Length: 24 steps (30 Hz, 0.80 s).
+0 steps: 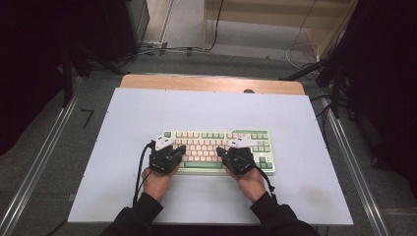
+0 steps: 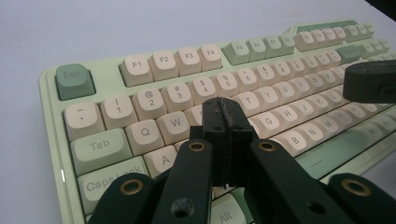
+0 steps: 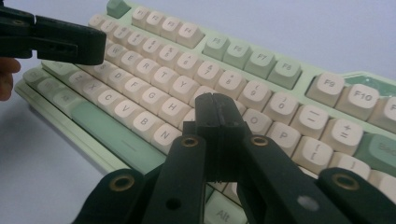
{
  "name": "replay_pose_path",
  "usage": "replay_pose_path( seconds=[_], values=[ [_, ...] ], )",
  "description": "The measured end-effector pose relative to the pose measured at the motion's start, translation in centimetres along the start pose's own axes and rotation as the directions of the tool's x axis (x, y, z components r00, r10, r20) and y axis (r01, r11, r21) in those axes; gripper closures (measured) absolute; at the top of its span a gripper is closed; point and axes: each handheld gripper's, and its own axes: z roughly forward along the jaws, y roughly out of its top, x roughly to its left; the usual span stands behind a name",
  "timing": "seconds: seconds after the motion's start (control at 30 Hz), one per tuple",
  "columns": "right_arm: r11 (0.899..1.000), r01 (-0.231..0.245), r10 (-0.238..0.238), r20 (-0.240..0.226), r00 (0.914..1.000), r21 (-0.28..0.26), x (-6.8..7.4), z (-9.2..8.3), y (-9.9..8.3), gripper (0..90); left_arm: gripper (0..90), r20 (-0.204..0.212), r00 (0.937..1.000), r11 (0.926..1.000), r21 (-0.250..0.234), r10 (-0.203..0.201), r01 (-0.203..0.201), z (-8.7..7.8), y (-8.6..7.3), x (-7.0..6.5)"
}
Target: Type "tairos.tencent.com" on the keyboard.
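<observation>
A pale green keyboard point(image 1: 255, 133) with cream keys lies in the middle of the white table top. My left gripper point(image 1: 182, 149) is shut, its tips over the keyboard's left half. In the left gripper view the joined jaws point(image 2: 225, 111) stand above the keys near E and R, with nothing between them. My right gripper point(image 1: 219, 152) is shut too, over the middle of the keyboard. Its closed jaws point(image 3: 215, 106) hang above the keys near J and K. I cannot tell whether either tip touches a key. The keyboard point(image 2: 140, 65) point(image 3: 280, 70) shows in both gripper views.
The white table top point(image 1: 147, 113) has free room on all sides of the keyboard. A wooden strip point(image 1: 211, 83) runs along its far edge. Cables lie on the floor behind, and metal rails point(image 1: 44, 147) flank the table. Each gripper view shows the other gripper point(image 2: 369, 81) point(image 3: 70, 44).
</observation>
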Motion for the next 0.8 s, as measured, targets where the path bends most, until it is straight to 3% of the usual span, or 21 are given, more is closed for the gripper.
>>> replay_pose_path(
  seconds=[0.3, 0.4, 0.57, 0.63, 0.8],
  values=[
    [0.999, -0.035, 0.036, 0.038, 0.9986, -0.037, -1.8, -1.4, 0.2, 87.3, 90.0, -0.008, 0.9999, 0.9999, -0.009, -0.009, 0.009, -0.3, 0.1, 0.3],
    [0.998, -0.046, 0.047, 0.046, 0.9978, -0.035, -2.5, -1.7, 0.1, 80.7, 90.0, -0.007, 0.9999, 0.9998, -0.015, -0.011, 0.011, -0.5, 0.1, 0.5],
    [0.997, -0.058, 0.060, 0.055, 0.9967, -0.046, -3.5, -2.3, 0.0, 70.7, 81.1, 0.001, 0.9997, 0.9996, -0.017, -0.023, 0.023, -0.6, 0.2, 0.8],
    [0.997, -0.055, 0.057, 0.060, 0.9966, -0.047, -3.8, -2.5, 0.0, 62.7, 76.4, -0.001, 0.9996, 0.9994, -0.019, -0.028, 0.027, -0.8, 0.2, 0.8],
    [0.997, -0.058, 0.061, 0.070, 0.9957, -0.044, -4.8, -3.3, -0.3, 45.2, 58.4, -0.023, 0.9987, 0.9985, -0.033, -0.045, 0.044, -1.4, 0.3, 1.0]
  ],
)
